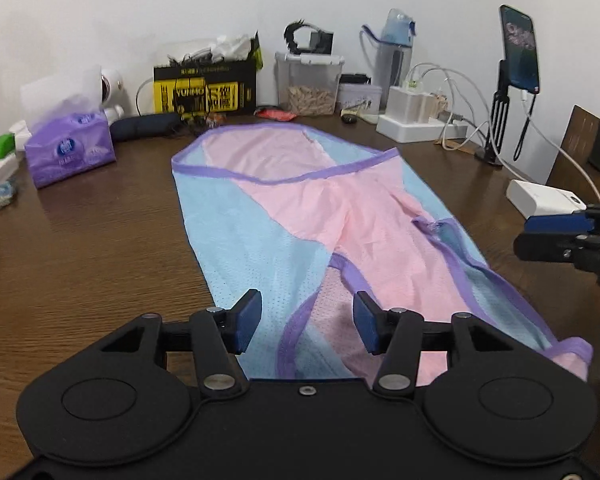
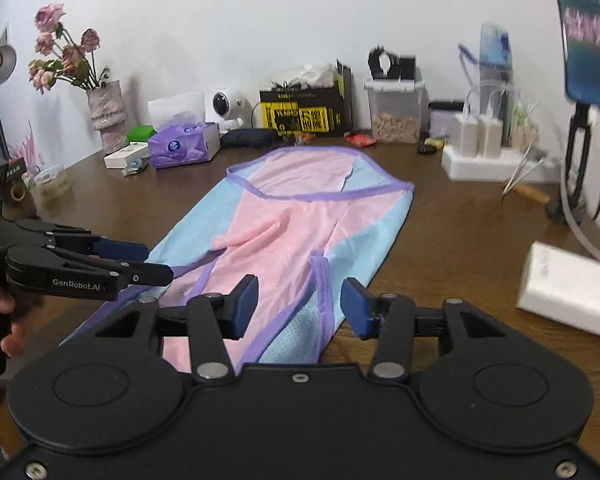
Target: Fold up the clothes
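Both gaping claws, left (image 1: 307, 322) and right (image 2: 299, 307), hover over the garment's (image 1: 300, 200) near end.

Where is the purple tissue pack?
In both wrist views, the purple tissue pack sits on the brown wooden table, left of the pink-and-blue garment, before the white camera.

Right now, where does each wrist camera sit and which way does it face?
Left wrist: behind the open left gripper, over the garment's near end, facing the back wall; the right gripper enters at right.
Right wrist: behind the open right gripper, facing the same wall; the left gripper and a hand show at left.
Shared: garment, purple tissue pack, yellow box, phone on its stand.
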Demonstrator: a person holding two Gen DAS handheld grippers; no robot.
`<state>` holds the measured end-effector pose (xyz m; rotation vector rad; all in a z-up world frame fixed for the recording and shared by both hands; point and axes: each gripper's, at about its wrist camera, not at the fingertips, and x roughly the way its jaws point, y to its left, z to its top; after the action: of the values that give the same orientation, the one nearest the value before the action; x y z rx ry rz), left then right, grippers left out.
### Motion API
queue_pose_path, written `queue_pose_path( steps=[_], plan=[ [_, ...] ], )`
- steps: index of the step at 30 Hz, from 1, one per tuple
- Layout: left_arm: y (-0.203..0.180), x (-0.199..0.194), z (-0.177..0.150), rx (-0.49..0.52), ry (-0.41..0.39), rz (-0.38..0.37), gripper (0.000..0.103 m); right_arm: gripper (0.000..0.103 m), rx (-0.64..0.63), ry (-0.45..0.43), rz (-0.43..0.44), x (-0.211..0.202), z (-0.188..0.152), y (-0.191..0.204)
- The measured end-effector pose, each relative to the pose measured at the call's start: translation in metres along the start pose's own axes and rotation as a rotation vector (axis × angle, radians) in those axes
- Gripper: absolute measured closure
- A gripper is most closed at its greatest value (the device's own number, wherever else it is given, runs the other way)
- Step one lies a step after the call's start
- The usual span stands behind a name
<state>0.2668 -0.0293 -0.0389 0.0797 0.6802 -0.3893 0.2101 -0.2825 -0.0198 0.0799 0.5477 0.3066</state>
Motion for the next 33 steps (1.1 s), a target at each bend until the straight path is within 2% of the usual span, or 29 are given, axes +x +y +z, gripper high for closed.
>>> queue_pose_path(
  steps=[3,11,18,19,20,22,23,24,25,26,27,33],
  plan=[
    [0.007,0.006,0.000,0.007,0.001,0.033,0.053,0.050,0.010,0.008,-0.018,0.013,-0.001,-0.004],
    [0.011,0.011,0.002,-0.005,-0.003,-0.011,0.053,0.050,0.027,0.026,-0.056,0.034,0.001,-0.012],
    [0.004,0.008,0.002,0.018,-0.008,-0.024,0.054,0.050,0.033,0.040,-0.037,0.040,0.001,-0.011],
    [0.005,0.008,0.003,0.011,-0.011,-0.022,0.058,0.050,0.030,0.051,-0.044,0.043,0.002,-0.011],
    [0.006,0.007,0.003,0.005,-0.014,-0.020,0.072,0.050,0.023,0.058,-0.044,0.046,0.003,-0.011],
    [0.008,0.007,0.004,-0.008,-0.021,-0.015,0.090,0.050,0.004,0.073,-0.029,0.053,0.007,-0.010],
    [0.009,0.006,0.005,-0.015,-0.024,-0.013,0.096,0.053,-0.005,0.093,-0.020,0.058,0.009,-0.009],
    [0.010,0.006,0.005,-0.022,-0.027,-0.011,0.098,0.065,-0.013,0.108,-0.017,0.063,0.011,-0.007],
    [0.011,0.005,0.006,-0.028,-0.031,-0.009,0.099,0.070,-0.021,0.119,-0.016,0.067,0.011,-0.007],
    [0.012,0.005,0.006,-0.035,-0.034,-0.007,0.099,0.080,-0.024,0.122,-0.016,0.068,0.012,-0.006],
    [0.013,0.004,0.006,-0.041,-0.037,-0.005,0.100,0.097,-0.024,0.121,-0.017,0.068,0.012,-0.006],
    [0.029,-0.005,0.006,-0.116,-0.058,0.038,0.100,0.097,0.024,0.036,-0.062,0.048,0.007,-0.014]
  ],
)
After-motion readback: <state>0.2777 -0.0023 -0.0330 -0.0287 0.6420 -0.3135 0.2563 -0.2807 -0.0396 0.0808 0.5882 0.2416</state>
